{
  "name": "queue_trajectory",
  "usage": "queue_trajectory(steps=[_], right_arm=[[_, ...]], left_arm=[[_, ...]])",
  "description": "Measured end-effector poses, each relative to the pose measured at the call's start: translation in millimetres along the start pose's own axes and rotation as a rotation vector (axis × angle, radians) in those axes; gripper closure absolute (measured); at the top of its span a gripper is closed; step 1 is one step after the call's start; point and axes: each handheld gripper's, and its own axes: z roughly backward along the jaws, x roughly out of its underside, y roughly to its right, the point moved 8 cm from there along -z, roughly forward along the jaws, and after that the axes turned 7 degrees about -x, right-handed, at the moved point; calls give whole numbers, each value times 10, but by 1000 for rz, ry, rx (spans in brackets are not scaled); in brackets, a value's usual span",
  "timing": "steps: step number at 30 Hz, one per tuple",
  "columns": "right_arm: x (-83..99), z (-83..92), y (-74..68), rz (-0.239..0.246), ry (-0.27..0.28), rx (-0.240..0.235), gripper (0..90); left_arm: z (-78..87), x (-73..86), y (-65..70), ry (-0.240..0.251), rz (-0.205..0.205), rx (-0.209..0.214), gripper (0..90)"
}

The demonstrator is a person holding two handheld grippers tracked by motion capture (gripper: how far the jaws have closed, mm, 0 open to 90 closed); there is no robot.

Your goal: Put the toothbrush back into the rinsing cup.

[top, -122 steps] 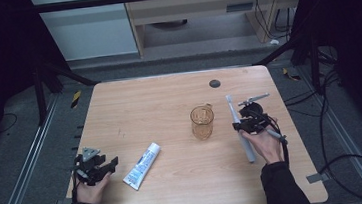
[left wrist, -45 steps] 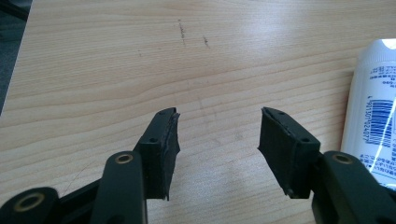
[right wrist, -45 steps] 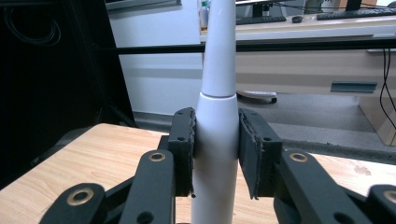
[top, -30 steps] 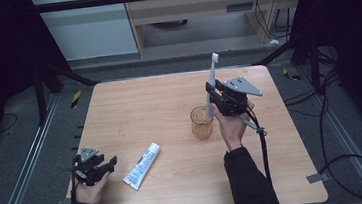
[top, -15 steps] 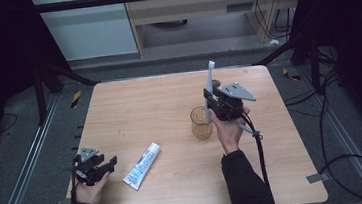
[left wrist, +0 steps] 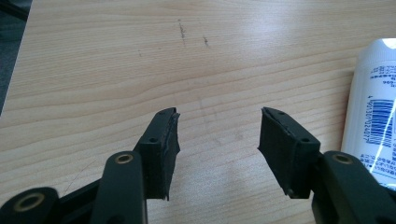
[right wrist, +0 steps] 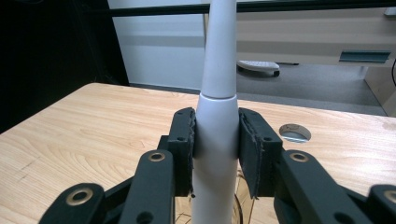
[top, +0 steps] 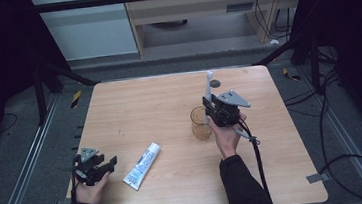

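At the left of the high view, the left gripper [top: 96, 166] is rested on the wooden counter [top: 144, 110] near its front corner, with its jaws spread apart and nothing between them; bare wood is seen between them in the left gripper view. Just to its right a white toothpaste tube [top: 142, 165] is laid flat and slantwise, apart from the jaws. Farther right, a clear amber glass cup [top: 200, 123] is stood upright near the middle of the counter. Directly above and touching or just beside its rim, the right gripper [top: 213, 107] is held, its jaws clamped on the thick lower body of a white toothbrush [right wrist: 217, 116], which is kept upright with its narrow neck pointing up. A small round cable hole [right wrist: 294, 132] is seen in the counter beyond. The toothbrush is judged to be light, stiff and smooth, hence liable to slip or pivot; it is best taken at the broad handle, as shown. The cup is judged fragile and easily tipped by a sideways knock.
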Motion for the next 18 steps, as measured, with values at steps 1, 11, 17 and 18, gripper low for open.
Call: queue_trajectory(steps=[1, 11, 17, 18], right_arm=[[19, -4, -1, -1, -6, -2, 676], [168, -44, -8, -6, -47, -6, 675], [208, -74, -29, -3, -65, -9, 675], [216, -78, -28, -2, -71, -8, 675]], left_arm=[[-1, 0, 0, 0, 0, 0, 460], [0, 0, 1, 0, -2, -1, 460], [-1, 0, 0, 0, -1, -1, 460], [-1, 1, 1, -1, -2, -1, 460]])
